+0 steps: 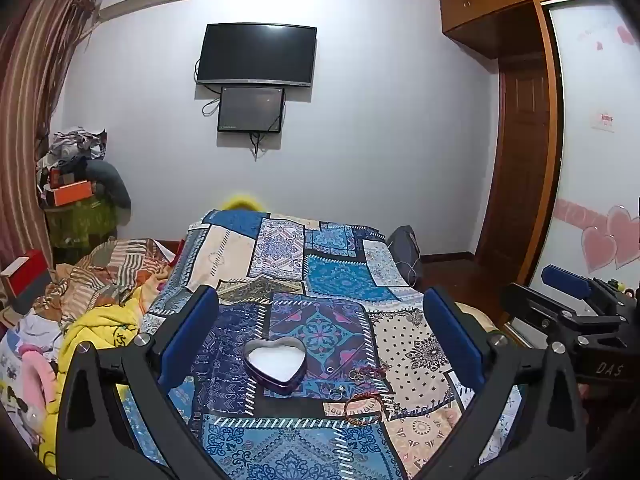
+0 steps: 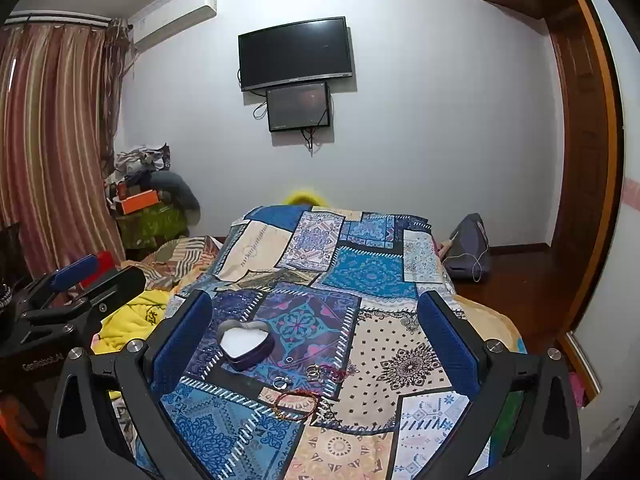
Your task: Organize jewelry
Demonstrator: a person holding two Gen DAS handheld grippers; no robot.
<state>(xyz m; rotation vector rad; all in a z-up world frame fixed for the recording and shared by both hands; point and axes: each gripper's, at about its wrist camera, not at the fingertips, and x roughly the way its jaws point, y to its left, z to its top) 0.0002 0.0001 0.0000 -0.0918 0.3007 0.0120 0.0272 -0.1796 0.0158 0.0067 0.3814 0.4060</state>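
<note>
A heart-shaped purple tin (image 1: 275,364) with a white inside lies open on the patterned bedspread; it also shows in the right wrist view (image 2: 246,344). Just right of and nearer than it lie small silver rings (image 1: 338,391) (image 2: 283,381), more rings with a red cord (image 1: 366,372) (image 2: 320,372), and a brown beaded bracelet (image 1: 364,408) (image 2: 295,402). My left gripper (image 1: 320,344) is open and empty, held above the bed with the tin between its fingers in view. My right gripper (image 2: 316,344) is open and empty, hovering likewise. Each gripper shows at the edge of the other's view.
The patchwork bedspread (image 1: 344,280) covers a bed. Crumpled yellow and striped bedding (image 1: 100,320) lies to the left. A cluttered pile (image 1: 76,184) stands in the far left corner by curtains. A grey bag (image 2: 468,248) sits on the wooden floor at right, near a wardrobe (image 1: 520,160).
</note>
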